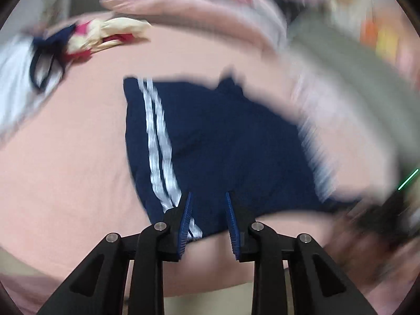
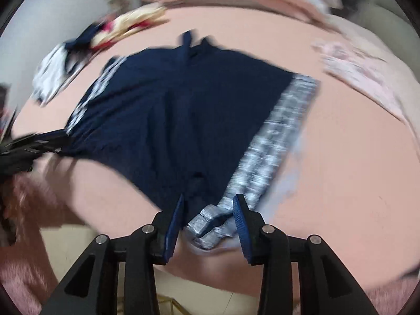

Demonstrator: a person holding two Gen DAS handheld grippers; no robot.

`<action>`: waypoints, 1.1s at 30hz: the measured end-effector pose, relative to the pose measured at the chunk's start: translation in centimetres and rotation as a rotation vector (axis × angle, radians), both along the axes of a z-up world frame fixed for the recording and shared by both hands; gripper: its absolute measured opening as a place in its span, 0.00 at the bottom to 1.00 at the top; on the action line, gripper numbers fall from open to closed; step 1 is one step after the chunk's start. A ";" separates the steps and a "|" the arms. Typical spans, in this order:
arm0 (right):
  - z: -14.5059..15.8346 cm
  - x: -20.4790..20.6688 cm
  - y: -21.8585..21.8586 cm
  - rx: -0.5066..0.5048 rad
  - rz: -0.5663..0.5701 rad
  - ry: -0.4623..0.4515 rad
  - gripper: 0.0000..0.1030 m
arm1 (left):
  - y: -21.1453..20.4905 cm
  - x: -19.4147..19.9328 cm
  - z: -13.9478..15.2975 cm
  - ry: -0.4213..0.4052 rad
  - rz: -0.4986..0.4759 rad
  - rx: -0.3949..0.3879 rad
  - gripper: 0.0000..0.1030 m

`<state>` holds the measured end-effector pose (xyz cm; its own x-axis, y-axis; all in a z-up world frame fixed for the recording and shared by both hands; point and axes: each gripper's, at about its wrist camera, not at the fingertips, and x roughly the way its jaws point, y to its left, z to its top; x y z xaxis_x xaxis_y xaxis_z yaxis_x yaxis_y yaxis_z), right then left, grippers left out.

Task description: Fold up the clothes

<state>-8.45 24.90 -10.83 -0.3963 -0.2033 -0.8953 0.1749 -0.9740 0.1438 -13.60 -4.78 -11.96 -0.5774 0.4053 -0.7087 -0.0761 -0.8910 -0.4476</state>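
both jaws parted, astride navy shorts (image 1: 223, 144) hem, unpinched

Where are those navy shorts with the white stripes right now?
The navy shorts lie spread flat on the pink bed sheet, centre of both views, just ahead of each gripper, with a small clothes pile beyond them.

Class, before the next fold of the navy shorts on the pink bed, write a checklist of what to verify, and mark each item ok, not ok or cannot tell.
1. Navy shorts lie spread on the pink sheet: ok.
2. Left gripper over the near edge by the white stripes: ok.
3. Left gripper's pads pressing cloth: not ok, jaws stand apart.
4. Right gripper at the grey waistband corner: ok.
5. Right gripper's pads closed on it: not ok, open.
6. Shorts free of wrinkles: cannot tell, blurred.
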 end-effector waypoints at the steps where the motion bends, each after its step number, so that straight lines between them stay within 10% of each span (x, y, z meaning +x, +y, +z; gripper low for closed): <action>1: 0.1 0.1 1.1 -0.045 -0.063 -0.017 0.38 | -1.3 0.0 0.0 -0.015 0.040 0.039 0.28; 6: -0.6 0.2 4.5 -0.286 -0.208 -0.102 0.38 | -4.1 0.1 -3.2 -0.144 0.101 0.183 0.38; 17: -1.6 -1.2 4.7 -0.411 -0.186 -0.133 0.44 | -1.9 0.5 -3.9 -0.210 0.062 0.105 0.40; 21: -2.2 -1.5 4.6 -0.422 -0.199 -0.133 0.44 | -2.2 0.6 -4.0 -0.196 0.081 0.124 0.35; 23: -2.3 -1.5 4.8 -0.442 -0.203 -0.134 0.37 | -2.4 0.5 -4.0 -0.194 0.095 0.096 0.12; 33: -3.1 -2.1 3.1 -0.350 -0.149 -0.136 0.27 | -3.1 0.0 -5.2 -0.240 0.116 0.182 0.14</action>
<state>-10.53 27.96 -13.89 -0.3272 -0.4545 -0.8285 -0.0084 -0.8753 0.4835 -13.57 -7.85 -17.21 -0.4528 0.4791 -0.7519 0.1484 -0.7911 -0.5934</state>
